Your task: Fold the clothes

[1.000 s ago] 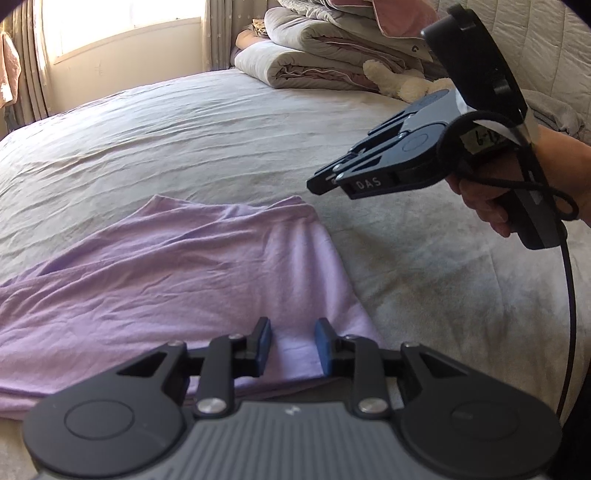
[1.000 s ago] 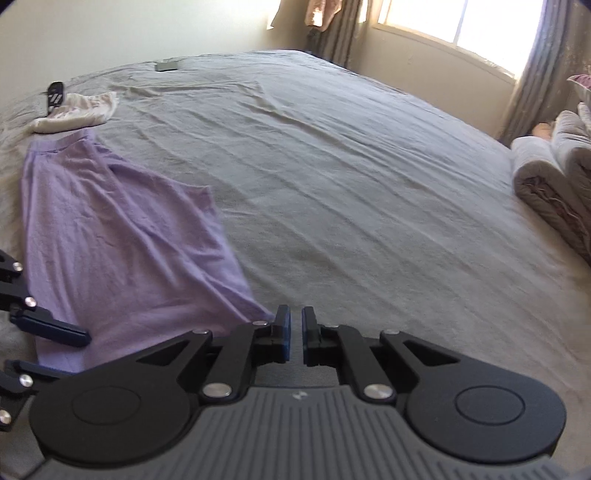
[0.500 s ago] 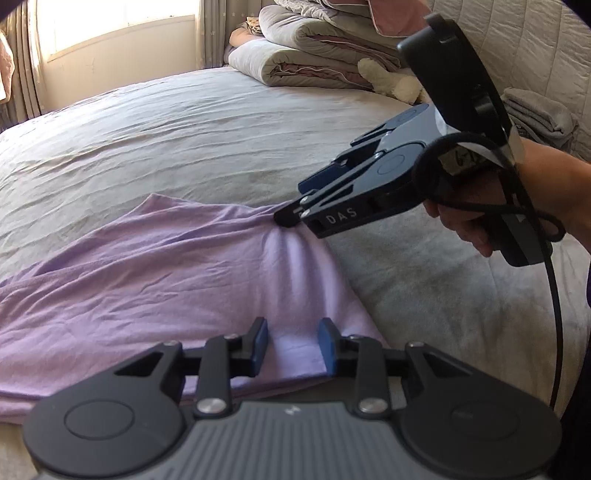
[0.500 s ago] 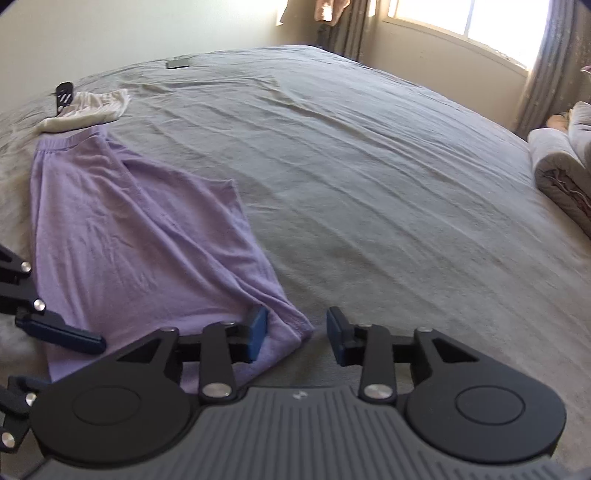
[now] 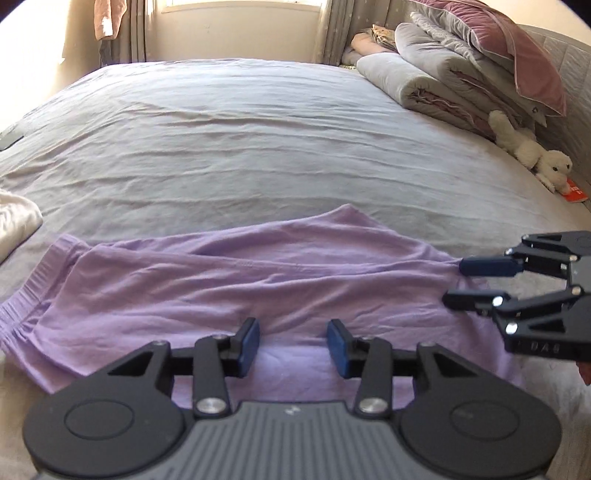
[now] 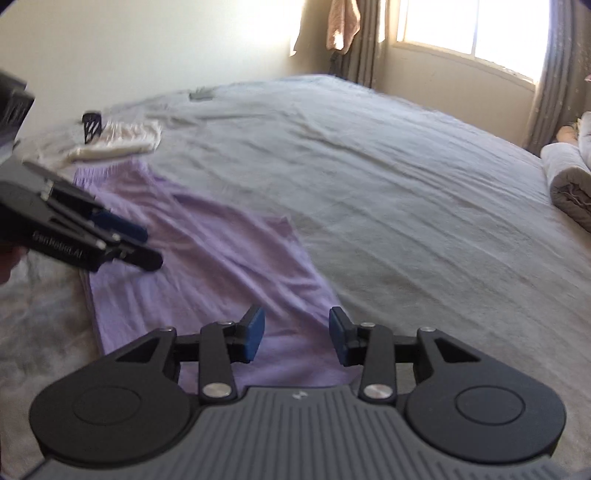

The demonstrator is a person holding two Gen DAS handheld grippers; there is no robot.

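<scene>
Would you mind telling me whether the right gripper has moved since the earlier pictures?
Yes. In the left wrist view the right gripper has dropped from above the lilac knit garment to its right-hand end, low over the grey bed sheet, open.

both wrist views low, close over bed (image 5: 258, 129), sharing purple garment (image 5: 221, 288)

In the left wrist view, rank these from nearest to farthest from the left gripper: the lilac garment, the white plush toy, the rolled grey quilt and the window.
1. The lilac garment, spread directly under and ahead of the left gripper.
2. The white plush toy, at the bed's far right.
3. The rolled grey quilt, farther back right.
4. The window, on the back wall.
</scene>
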